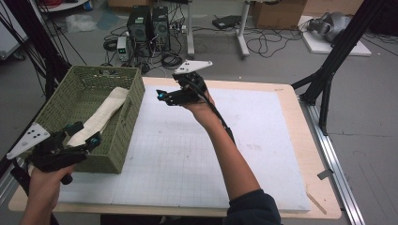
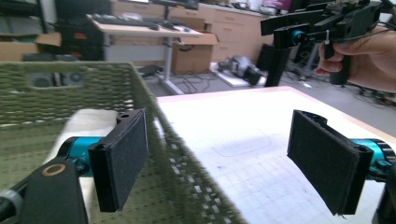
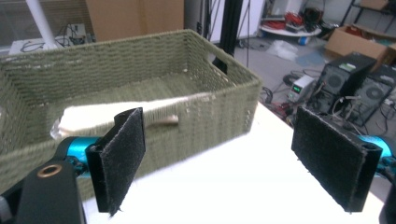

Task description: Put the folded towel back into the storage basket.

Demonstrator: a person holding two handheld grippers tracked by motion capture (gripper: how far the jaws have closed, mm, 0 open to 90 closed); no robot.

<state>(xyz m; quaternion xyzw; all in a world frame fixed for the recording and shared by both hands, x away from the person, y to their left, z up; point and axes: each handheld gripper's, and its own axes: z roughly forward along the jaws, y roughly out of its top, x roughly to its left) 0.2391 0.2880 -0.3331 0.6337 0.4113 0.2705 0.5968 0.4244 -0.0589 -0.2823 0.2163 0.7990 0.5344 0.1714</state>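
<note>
Here, left gripper (image 1: 83, 136): held at the near left table edge, jaws apart with nothing between them; one jaw sits inside the basket wall, the other outside it.
Right gripper (image 1: 165, 97): raised above the mat, jaws wide apart and empty, pointing toward the basket.
Green woven basket (image 1: 133, 101): just ahead of the right gripper, its near wall straddled by the left gripper's jaws.
Cream folded cloth (image 1: 105, 114): lies lengthwise inside the basket, one end close to the left gripper, the far end well apart from the right gripper, not touched by either.
White gridded mat (image 1: 187, 154): beneath the right gripper, beside the basket.
</note>
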